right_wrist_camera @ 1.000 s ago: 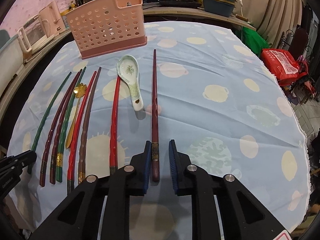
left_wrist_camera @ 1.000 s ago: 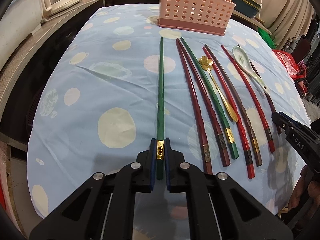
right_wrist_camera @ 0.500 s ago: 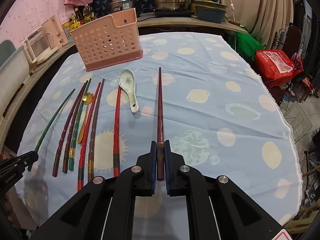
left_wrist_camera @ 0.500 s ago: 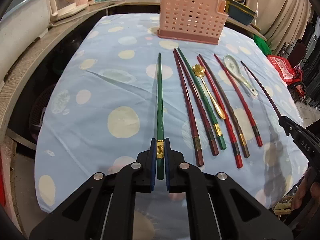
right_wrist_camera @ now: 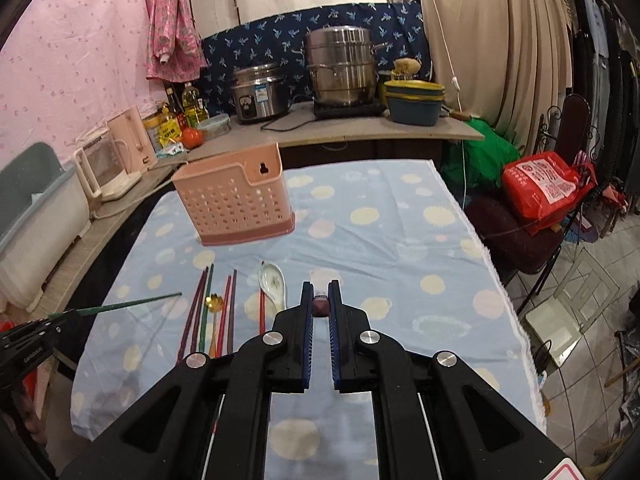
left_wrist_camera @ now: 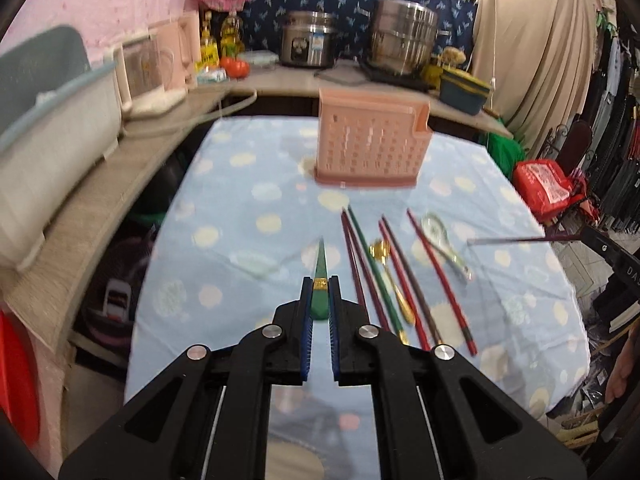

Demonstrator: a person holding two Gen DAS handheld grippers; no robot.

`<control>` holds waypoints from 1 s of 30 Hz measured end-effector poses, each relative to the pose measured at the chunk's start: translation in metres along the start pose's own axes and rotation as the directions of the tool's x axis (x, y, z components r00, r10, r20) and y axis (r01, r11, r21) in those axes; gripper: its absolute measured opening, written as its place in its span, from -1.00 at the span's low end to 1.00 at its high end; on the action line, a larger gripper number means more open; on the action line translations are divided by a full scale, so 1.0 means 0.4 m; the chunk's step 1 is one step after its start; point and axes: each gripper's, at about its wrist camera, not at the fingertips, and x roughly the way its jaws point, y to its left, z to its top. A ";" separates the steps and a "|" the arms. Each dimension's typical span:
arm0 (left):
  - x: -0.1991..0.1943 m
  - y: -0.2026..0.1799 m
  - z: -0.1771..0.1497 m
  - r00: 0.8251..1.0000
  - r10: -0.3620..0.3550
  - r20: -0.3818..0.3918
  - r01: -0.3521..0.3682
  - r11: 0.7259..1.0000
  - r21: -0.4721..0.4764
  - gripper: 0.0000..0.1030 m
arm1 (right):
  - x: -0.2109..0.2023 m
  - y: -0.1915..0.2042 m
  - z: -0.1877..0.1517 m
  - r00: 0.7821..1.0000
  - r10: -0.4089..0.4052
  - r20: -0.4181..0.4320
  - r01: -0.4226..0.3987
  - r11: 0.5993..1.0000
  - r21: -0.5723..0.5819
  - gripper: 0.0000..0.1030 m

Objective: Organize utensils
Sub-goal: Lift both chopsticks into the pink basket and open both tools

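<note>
My left gripper (left_wrist_camera: 320, 286) is shut on a green chopstick (left_wrist_camera: 320, 268), lifted off the table and pointing away; it also shows in the right wrist view (right_wrist_camera: 128, 305). My right gripper (right_wrist_camera: 320, 292) is shut on a dark maroon chopstick (right_wrist_camera: 320, 306), seen end-on; its shaft shows in the left wrist view (left_wrist_camera: 512, 240), held in the air. Several red, maroon, brown and green chopsticks (left_wrist_camera: 400, 276), a gold spoon (left_wrist_camera: 382, 250) and a white ceramic spoon (left_wrist_camera: 440, 236) lie on the dotted blue tablecloth. A pink perforated utensil holder (left_wrist_camera: 372, 146) stands at the far end.
A counter behind holds steel pots (right_wrist_camera: 340, 68), a rice cooker (right_wrist_camera: 258, 94), a blue container (right_wrist_camera: 414, 104) and bottles. A pink kettle (right_wrist_camera: 128, 144) and a white tub (left_wrist_camera: 52, 136) sit left. A red bag (right_wrist_camera: 544, 186) rests on a chair at the right.
Both grippers have lifted their chopsticks off the table and risen; the cameras now tilt up and show the room. The other utensils have not moved.
</note>
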 end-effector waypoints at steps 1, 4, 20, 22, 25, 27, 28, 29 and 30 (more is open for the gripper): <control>-0.010 0.000 0.023 1.000 0.004 0.022 -0.005 1.000 0.008 -0.87 | -0.007 0.000 0.020 1.000 0.005 0.017 -0.005 1.000 -0.002 -0.87; -0.033 0.003 0.108 0.996 -0.001 0.084 -0.001 1.000 0.026 -0.87 | -0.019 0.006 0.093 0.998 0.030 0.063 -0.029 0.999 -0.013 -0.87; -0.016 -0.021 0.527 0.948 -0.021 0.319 0.003 0.998 0.058 -0.87 | 0.081 0.094 0.447 0.964 0.113 0.240 -0.103 0.993 -0.055 -0.87; -0.002 -0.031 0.581 0.938 -0.030 0.346 0.014 0.999 0.051 -0.87 | 0.110 0.109 0.493 0.957 0.120 0.264 -0.112 0.993 -0.047 -0.87; 0.024 -0.042 0.652 0.927 -0.041 0.373 0.027 0.999 0.044 -0.87 | 0.159 0.131 0.558 0.949 0.129 0.288 -0.122 0.992 -0.042 -0.87; 0.047 -0.049 0.686 0.925 -0.046 0.376 0.033 0.999 0.043 -0.87 | 0.186 0.140 0.589 0.946 0.136 0.293 -0.131 0.991 -0.037 -0.87; 0.061 -0.052 0.700 0.925 -0.046 0.376 0.034 0.999 0.040 -0.87 | 0.203 0.147 0.603 0.945 0.138 0.296 -0.134 0.990 -0.034 -0.87; 0.076 -0.054 0.709 0.926 -0.046 0.374 0.034 0.999 0.039 -0.87 | 0.222 0.153 0.615 0.944 0.141 0.297 -0.137 0.990 -0.034 -0.87; 0.090 -0.057 0.716 0.927 -0.045 0.371 0.033 0.999 0.039 -0.87 | 0.242 0.157 0.622 0.945 0.145 0.294 -0.142 0.989 -0.030 -0.87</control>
